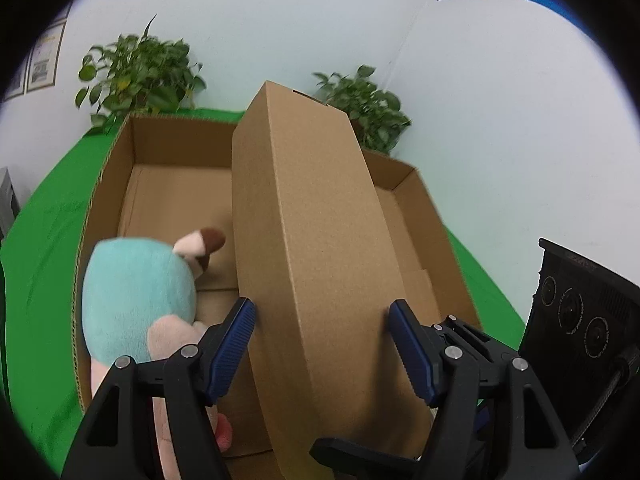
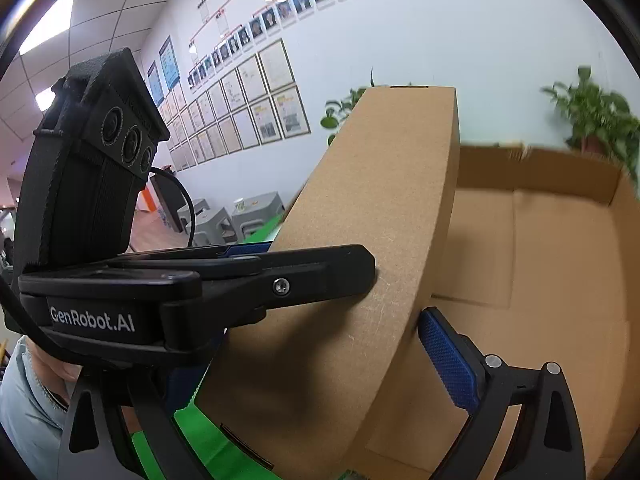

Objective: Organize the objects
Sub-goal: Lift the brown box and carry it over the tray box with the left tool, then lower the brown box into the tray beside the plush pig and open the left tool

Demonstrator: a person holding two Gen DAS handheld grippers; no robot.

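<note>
A long closed cardboard box (image 1: 308,248) is held tilted above a large open cardboard carton (image 1: 104,184). My left gripper (image 1: 322,320) is shut on the near end of the long box, one blue pad on each side. My right gripper (image 2: 360,340) also clamps the long box (image 2: 380,200); its right pad (image 2: 448,364) touches the box, and the left finger is hidden behind the left gripper's body (image 2: 192,292). A teal and pink plush toy (image 1: 140,300) lies in the carton's near left corner.
The carton (image 2: 560,240) stands on a green cloth (image 1: 44,256). Two potted plants (image 1: 136,76) stand behind it against a white wall. Framed papers (image 2: 256,96) hang on the wall, and grey stools (image 2: 224,216) stand at the left.
</note>
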